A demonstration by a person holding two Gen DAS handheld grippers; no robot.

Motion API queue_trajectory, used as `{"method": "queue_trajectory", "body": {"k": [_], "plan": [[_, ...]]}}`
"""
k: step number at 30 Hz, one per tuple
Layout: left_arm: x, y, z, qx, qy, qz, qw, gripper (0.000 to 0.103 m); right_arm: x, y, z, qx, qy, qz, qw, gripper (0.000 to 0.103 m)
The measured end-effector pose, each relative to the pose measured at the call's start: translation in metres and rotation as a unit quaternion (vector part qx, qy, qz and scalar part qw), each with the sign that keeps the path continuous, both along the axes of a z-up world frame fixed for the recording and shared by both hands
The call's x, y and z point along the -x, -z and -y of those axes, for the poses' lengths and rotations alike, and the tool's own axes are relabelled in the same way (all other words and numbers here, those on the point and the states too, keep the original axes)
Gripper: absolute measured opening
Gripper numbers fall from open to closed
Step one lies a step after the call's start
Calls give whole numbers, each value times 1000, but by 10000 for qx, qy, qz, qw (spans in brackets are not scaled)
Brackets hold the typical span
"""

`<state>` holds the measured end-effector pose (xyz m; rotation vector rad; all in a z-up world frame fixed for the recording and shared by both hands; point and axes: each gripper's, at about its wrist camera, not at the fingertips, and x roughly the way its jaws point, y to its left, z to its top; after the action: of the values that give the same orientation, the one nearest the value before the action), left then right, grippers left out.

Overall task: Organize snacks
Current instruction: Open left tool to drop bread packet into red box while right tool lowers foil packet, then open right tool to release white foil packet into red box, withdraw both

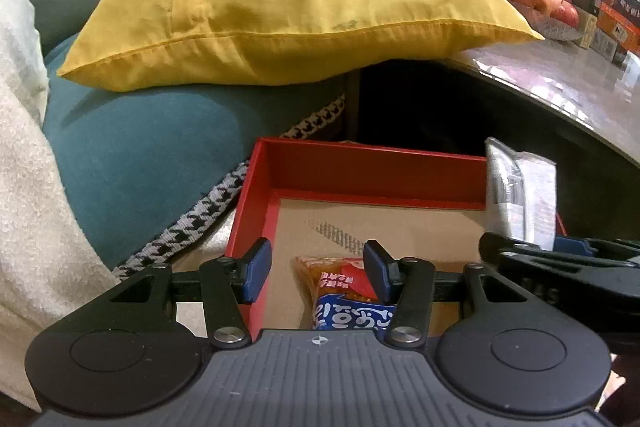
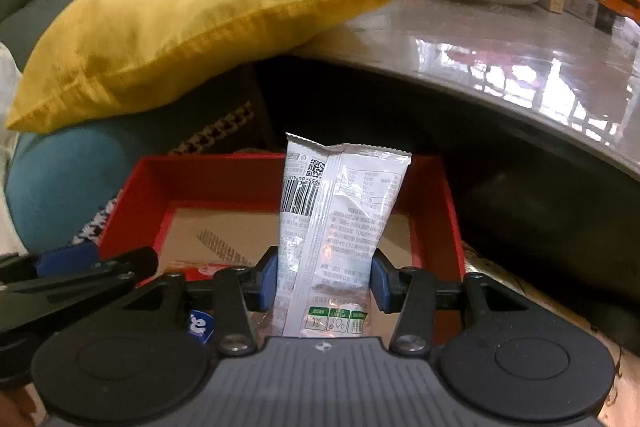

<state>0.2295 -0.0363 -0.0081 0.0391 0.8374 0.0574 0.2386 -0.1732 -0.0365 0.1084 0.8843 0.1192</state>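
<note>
The white snack packet (image 2: 336, 227) stands upright, long axis vertical, pinched in the right tool (image 2: 324, 281) over the red box (image 2: 224, 183), mostly bare; left tool (image 1: 316, 273) gapes empty.

pkt (image 2: 340, 223): glossy foil | box (image 1: 360, 167): matt card | tabletop (image 2: 500, 55): polished | pillow (image 1: 280, 7): cloth

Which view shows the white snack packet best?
The right wrist view: the white snack packet stands upright between the right gripper pads, its barcode and printed back fully visible above the red box. The left wrist view catches only its upper part, edge-on at the right, its lower end hidden behind the right gripper.
</note>
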Motion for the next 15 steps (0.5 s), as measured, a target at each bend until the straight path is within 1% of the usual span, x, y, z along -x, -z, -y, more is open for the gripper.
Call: {"method": "queue_trajectory", "body": {"k": [4,7,9,12,15], "plan": [[-3,6,-1,1,58,-198,9998,61,-6,9,1,25,33,-141,9999,42],[-3,7,0,31,206,-335,9992,63,-10,16,0,128,6,-266,9996,43],[-2,8,3,23,314,-401,9987,65,-11,19,1,103,-1,-317,9994,43],[-1,14,11,-125,446,-543,9975,65,-14,23,1,94,-8,-391,9992,43],[-3,23,14,-185,490,-717,9961,64,-15,22,1,29,14,-385,9993,45]]}}
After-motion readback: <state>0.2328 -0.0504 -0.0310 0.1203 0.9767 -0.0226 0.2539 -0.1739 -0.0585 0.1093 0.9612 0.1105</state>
